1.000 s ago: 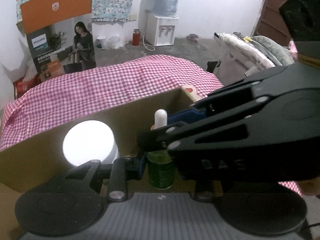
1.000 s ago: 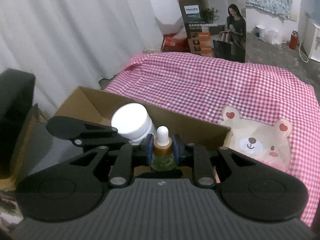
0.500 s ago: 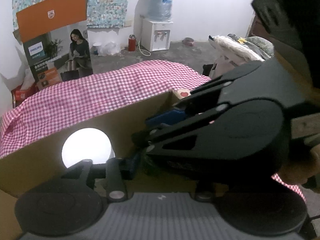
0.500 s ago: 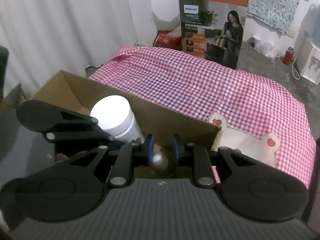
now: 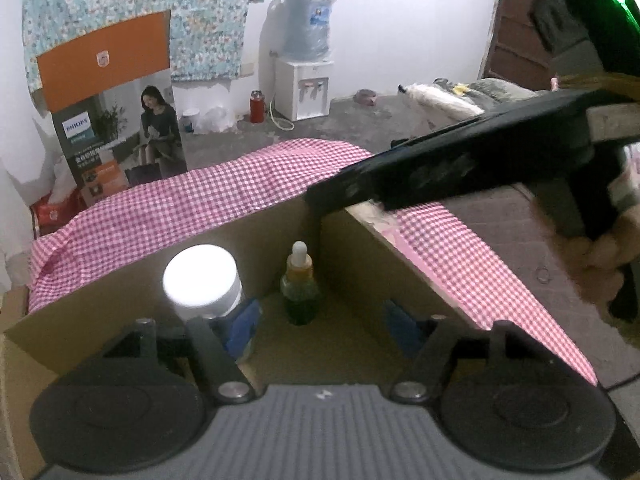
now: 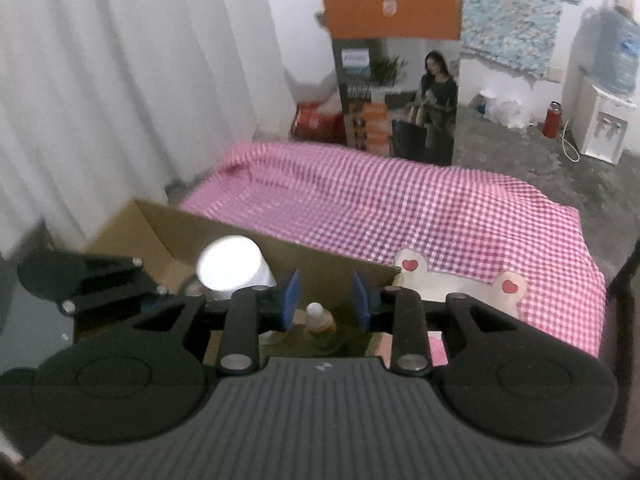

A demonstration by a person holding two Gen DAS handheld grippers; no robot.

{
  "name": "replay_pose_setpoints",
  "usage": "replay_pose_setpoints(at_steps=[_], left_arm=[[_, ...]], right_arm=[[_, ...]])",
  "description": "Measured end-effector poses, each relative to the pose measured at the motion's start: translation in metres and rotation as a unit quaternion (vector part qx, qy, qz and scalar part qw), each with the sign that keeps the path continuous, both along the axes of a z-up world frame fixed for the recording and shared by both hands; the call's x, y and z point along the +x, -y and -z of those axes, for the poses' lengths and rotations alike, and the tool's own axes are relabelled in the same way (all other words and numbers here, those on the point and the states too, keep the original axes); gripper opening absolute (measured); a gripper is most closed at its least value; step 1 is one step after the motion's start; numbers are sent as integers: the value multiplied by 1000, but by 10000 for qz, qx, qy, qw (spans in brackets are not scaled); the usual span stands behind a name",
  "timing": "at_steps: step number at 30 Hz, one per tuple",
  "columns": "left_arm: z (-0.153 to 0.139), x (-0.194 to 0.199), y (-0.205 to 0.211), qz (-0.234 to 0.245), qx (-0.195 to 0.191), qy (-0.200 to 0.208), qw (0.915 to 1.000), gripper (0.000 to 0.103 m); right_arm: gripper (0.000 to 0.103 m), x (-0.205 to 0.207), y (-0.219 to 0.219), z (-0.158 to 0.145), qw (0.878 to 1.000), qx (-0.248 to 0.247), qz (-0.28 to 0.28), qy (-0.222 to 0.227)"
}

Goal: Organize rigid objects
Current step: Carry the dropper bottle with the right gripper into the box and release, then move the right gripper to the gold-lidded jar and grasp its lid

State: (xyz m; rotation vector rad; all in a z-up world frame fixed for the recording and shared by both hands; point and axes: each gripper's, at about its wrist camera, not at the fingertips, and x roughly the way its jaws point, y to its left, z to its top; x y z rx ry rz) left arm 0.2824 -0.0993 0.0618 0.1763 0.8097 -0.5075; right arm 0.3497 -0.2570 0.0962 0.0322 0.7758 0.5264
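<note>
A small green dropper bottle (image 5: 300, 286) with a white bulb cap stands upright in the corner of an open cardboard box (image 5: 120, 304). A white-lidded jar (image 5: 200, 276) stands just left of it. My left gripper (image 5: 322, 330) is opening, its blue pads wide apart and short of the bottle, gripping nothing. In the right wrist view my right gripper (image 6: 325, 302) is also opening. The bottle (image 6: 318, 316) sits low between its blue pads, which do not touch it. The jar (image 6: 232, 268) is to its left. The right gripper's body (image 5: 440, 172) crosses above the box, held by a hand (image 5: 600, 268).
The box lies on a pink checked cloth (image 6: 400, 200) with a bear patch (image 6: 460, 280) beside the box's right wall. Behind stand a tall printed carton (image 5: 120, 128), a water dispenser (image 5: 304, 80) and a white curtain (image 6: 120, 80). The left gripper's arm (image 6: 80, 280) is at the box's left.
Both grippers were shut on the dropper bottle; both have let go, opened and drawn back upward. The bottle now stands free in the box beside the jar.
</note>
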Motion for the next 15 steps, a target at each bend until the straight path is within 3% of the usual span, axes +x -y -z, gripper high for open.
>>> replay_pose_setpoints(at_steps=[2, 4, 7, 11, 15], left_arm=[[-4, -12, -4, 19, 20, 66, 10000, 76], [-5, -23, -6, -4, 114, 99, 9999, 76], [-3, -40, -8, 44, 68, 95, 9999, 77], [9, -47, -5, 17, 155, -78, 9998, 78], [22, -51, -4, -133, 325, -173, 9992, 78]], right_arm=[[34, -19, 13, -10, 9994, 284, 163, 59], [46, -40, 25, -14, 9980, 502, 372, 87], [49, -76, 39, -12, 9943, 799, 709, 46], [56, -111, 45, 8, 9892, 1053, 1016, -72], [58, -118, 36, 44, 9850, 816, 1464, -408]])
